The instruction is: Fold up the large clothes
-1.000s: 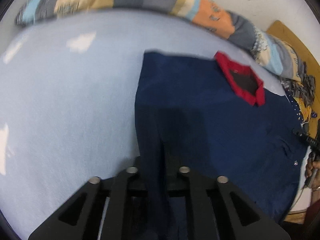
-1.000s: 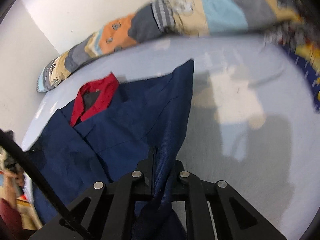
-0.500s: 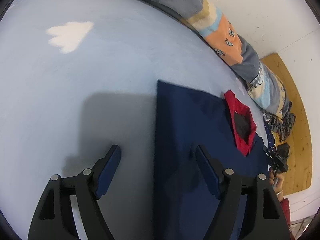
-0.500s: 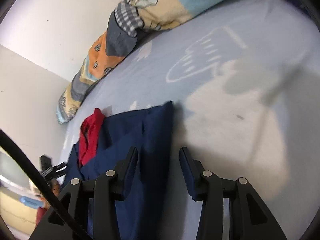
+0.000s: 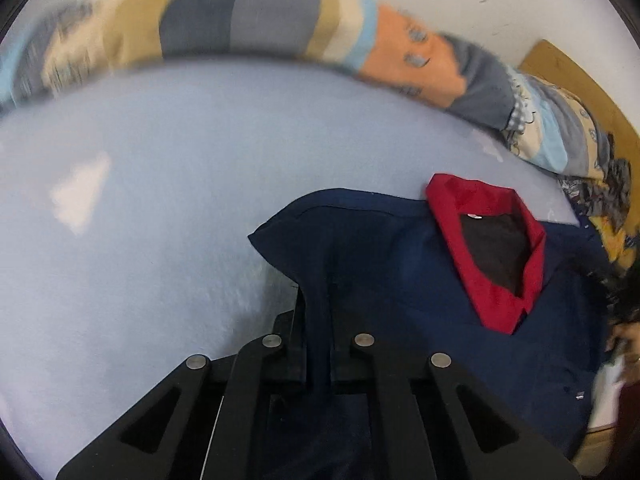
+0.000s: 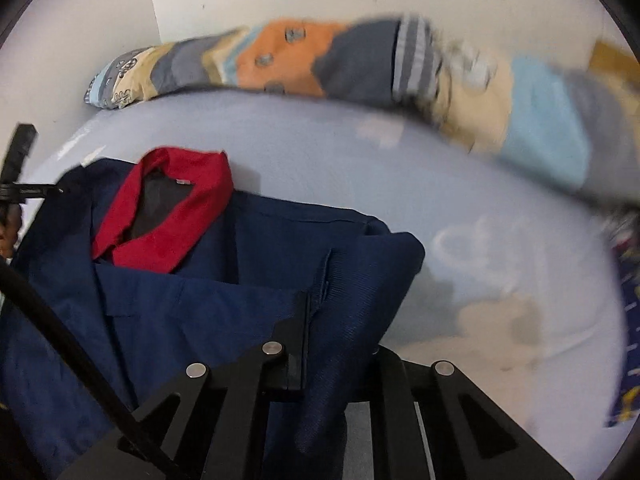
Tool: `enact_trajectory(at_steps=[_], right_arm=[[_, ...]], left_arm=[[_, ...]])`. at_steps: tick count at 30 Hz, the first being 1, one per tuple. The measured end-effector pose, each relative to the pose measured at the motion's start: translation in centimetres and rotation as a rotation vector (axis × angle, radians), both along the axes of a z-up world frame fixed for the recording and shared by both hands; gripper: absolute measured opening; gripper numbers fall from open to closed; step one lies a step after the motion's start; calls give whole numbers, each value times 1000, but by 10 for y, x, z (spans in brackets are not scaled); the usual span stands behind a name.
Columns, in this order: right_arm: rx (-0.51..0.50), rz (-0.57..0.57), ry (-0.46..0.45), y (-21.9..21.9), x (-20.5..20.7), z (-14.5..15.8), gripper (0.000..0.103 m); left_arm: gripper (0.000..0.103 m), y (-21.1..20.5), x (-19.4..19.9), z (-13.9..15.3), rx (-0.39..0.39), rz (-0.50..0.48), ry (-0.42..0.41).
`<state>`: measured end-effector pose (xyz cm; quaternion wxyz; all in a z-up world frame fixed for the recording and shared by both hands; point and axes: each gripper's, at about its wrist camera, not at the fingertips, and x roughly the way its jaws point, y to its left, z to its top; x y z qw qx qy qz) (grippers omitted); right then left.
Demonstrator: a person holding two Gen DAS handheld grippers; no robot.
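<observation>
While the navy jacket [image 5: 420, 280] lies on the pale blue bedsheet [image 5: 160, 200], both claws pinch its fabric. Left gripper [image 5: 318, 344] and right gripper [image 6: 320, 344] each clamp a lifted fold.

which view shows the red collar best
The right wrist view: the red collar lies sharp and whole, spread open on the navy jacket. The left wrist view shows it too, farther toward the frame's blurred right side.

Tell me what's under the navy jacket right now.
The navy jacket lies on the pale blue bedsheet, which shows around it. Both tongs, left and right, pinch raised folds of it. Whatever lies under the cloth itself is covered.
</observation>
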<state>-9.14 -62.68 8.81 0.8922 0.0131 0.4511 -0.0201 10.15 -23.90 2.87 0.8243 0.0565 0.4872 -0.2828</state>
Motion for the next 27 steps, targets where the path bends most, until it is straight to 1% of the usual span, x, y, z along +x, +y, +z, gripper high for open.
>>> enact_trajectory(at_steps=[1,2,3,4,5,6,8,11,15,17,18,19,21,22,23,24,25,26,27], right_arm=[[-62,13,-28,10,-3,11,7],[-103,13,-41,13,-3,19,7],[-140,12,-45,18,-3,26,7],[-176,10,-51,19,-2,31,6],[-238,14,-58,25,-1,38,6],[-263,13,-58,26,0,43,6],[-271,4,-74,22,1,55,6],[-277,-11,-99,14,10,71,6],[-288,-31,-135,7,43,85,6],[-305,-58,-145,-1,64,84,6],[-299,-72,-149,-7,73,83,6],[-276,-88,-150,-18,88,79,6],[-250,-119,-112,-34,110,60,6],[-233,-133,-90,-41,119,48,6],[-204,-137,-43,-51,131,26,9],[-202,-158,-6,-56,138,9,15],[-207,-188,29,-61,142,-6,33],[-235,-235,84,-69,145,-27,48],[-265,-266,104,-75,144,-36,48]], left_arm=[[6,-1,-6,8,21,0,-54],[6,-2,-11,17,33,1,-95],[6,-3,-14,24,40,1,-116],[6,-5,-17,33,61,1,-155],[6,-5,-18,39,66,3,-166],[6,-5,-18,45,66,-4,-170],[6,-5,-10,59,57,4,-172],[6,-6,4,74,68,26,-192],[3,-6,40,93,30,91,-206],[3,-12,63,97,37,115,-230],[3,-16,76,96,31,117,-221],[3,-19,83,94,36,117,-216],[3,-30,102,77,58,114,-169],[4,-37,111,62,84,115,-147],[8,-44,118,47,136,127,-146],[16,-49,122,34,189,143,-149],[25,-52,128,16,264,172,-151],[30,-50,132,5,299,192,-144],[38,-46,136,-3,318,213,-131]])
